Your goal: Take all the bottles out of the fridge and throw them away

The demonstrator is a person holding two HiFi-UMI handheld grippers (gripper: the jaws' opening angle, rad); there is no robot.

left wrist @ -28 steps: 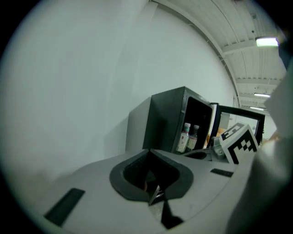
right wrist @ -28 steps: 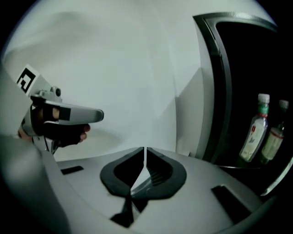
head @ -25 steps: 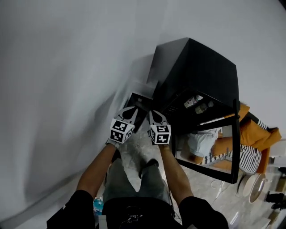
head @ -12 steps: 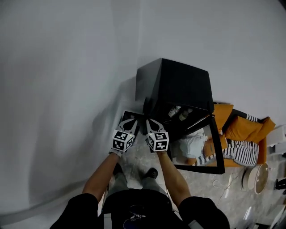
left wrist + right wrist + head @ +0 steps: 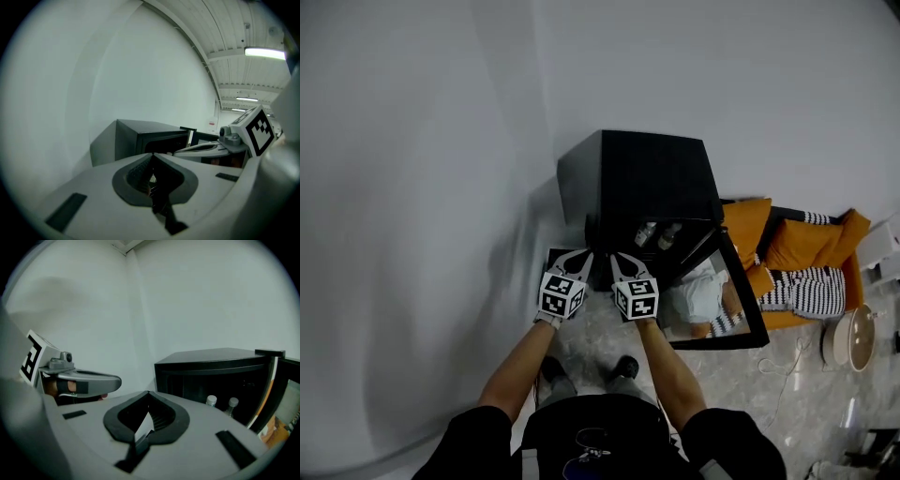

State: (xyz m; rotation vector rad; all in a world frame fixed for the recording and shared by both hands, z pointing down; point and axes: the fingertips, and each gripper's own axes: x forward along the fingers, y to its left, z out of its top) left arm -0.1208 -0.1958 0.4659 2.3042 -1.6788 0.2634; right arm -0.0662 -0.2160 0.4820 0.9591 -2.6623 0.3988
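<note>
A black mini fridge [image 5: 637, 173] stands against the white wall with its glass door [image 5: 727, 305] swung open to the right. Two clear bottles with pale caps [image 5: 645, 234] [image 5: 667, 236] stand inside; the right gripper view shows them [image 5: 211, 401] [image 5: 232, 404] in the dark fridge [image 5: 211, 364]. My left gripper [image 5: 577, 253] and right gripper [image 5: 622, 257] are held side by side in front of the fridge, both shut and empty. The left gripper [image 5: 152, 157] points at the fridge's left corner [image 5: 140, 140]. The right gripper [image 5: 148, 393] points just left of the opening.
A dark square container [image 5: 555, 257] sits on the floor left of the fridge, partly hidden by the grippers. An orange sofa with striped cloth [image 5: 792, 248] lies to the right, with a round white object [image 5: 848, 337] beyond. My feet [image 5: 623, 366] stand on the pale floor.
Both grippers have risen together and stayed shut. The head view has shifted, so the fridge now sits further left and its top shows more fully.
</note>
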